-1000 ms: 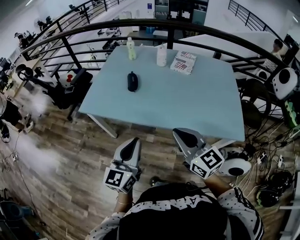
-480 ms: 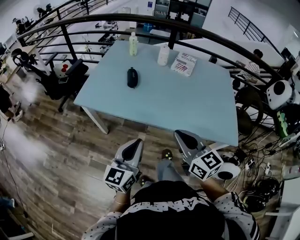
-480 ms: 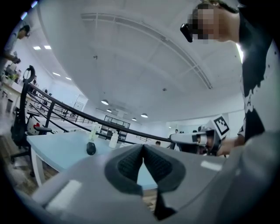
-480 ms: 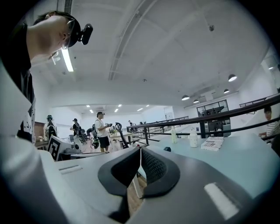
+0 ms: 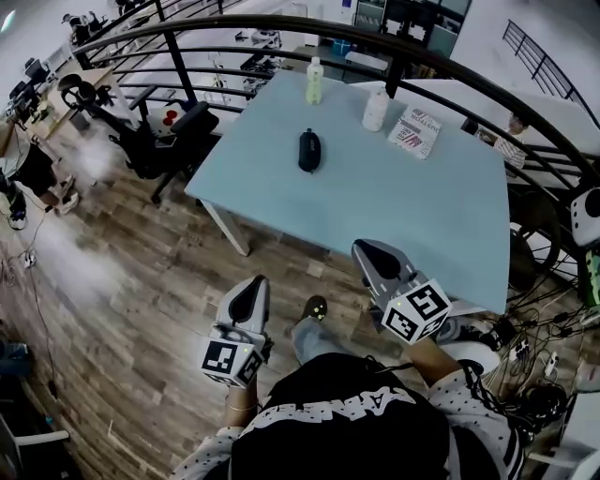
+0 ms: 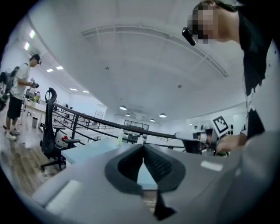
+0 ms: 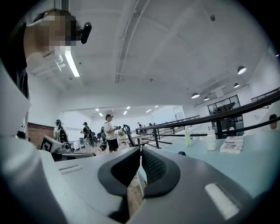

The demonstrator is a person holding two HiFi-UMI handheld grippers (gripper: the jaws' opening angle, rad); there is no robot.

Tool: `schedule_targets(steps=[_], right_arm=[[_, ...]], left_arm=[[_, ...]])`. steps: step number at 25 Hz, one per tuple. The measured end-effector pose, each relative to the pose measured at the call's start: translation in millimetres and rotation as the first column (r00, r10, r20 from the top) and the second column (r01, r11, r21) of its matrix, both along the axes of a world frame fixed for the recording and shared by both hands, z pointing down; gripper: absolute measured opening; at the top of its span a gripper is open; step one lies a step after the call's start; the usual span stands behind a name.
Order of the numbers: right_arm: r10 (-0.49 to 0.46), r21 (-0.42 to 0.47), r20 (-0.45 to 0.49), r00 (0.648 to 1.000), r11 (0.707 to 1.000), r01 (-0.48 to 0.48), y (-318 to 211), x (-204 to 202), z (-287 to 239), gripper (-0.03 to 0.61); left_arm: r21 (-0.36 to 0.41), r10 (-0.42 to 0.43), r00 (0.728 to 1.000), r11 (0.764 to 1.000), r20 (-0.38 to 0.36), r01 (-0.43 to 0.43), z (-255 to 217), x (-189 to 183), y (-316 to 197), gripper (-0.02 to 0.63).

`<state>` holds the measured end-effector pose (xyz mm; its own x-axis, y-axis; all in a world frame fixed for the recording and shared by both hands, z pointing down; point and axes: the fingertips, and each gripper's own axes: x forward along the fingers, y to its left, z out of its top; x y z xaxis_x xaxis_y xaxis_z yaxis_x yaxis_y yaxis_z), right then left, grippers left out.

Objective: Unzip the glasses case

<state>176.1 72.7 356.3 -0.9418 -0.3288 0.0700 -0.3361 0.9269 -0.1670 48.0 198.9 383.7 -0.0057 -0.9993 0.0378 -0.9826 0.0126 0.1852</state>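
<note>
The dark oval glasses case (image 5: 308, 150) lies closed on the light-blue table (image 5: 394, 202), toward its far left part. In the right gripper view the glasses case (image 7: 181, 153) shows as a small dark lump far off. My left gripper (image 5: 255, 283) hangs over the wooden floor, short of the table's near edge, jaws shut with nothing in them. My right gripper (image 5: 368, 251) is just at the near edge, also shut and empty. Both are well apart from the case. From their own cameras, the left gripper (image 6: 143, 147) and the right gripper (image 7: 140, 149) show their tips meeting.
A greenish bottle (image 5: 314, 82), a white bottle (image 5: 375, 111) and a printed booklet (image 5: 415, 130) stand at the table's far edge. A black railing (image 5: 281, 23) curves behind it. An office chair (image 5: 178, 141) stands left of the table; cables (image 5: 548, 375) lie on the floor at right.
The head view has swung, so the table and case now sit further right in it. Both grippers have travelled with the person and stay shut and empty.
</note>
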Motion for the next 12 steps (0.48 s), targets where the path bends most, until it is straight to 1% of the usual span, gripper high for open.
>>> schedule_targets(steps=[5,7,9,12], right_arm=[[-0.027,-0.006,0.04,0.999,1.0,0.027,-24,-38,-3,-0.005],[-0.025,-0.006,0.054,0.998,1.0,0.026,-35,-47,-5,-0.005],[-0.021,-0.012,0.06,0.998,1.0,0.022,-45,-52,-2,-0.003],[-0.003,-0.03,0.066,0.998,1.0,0.005,-63,-58,6,-0.003]], left_arm=[[-0.037,-0.087,0.995,0.995,0.052,0.089,-9,-47,5,0.0],[-0.027,-0.11,0.992,0.993,0.063,0.112,-14,-62,-4,0.0],[-0.016,-0.113,0.991,0.993,0.077,0.115,-18,-71,-17,0.0],[-0.018,-0.083,0.992,0.996,0.098,0.085,-24,-75,-42,0.0]])
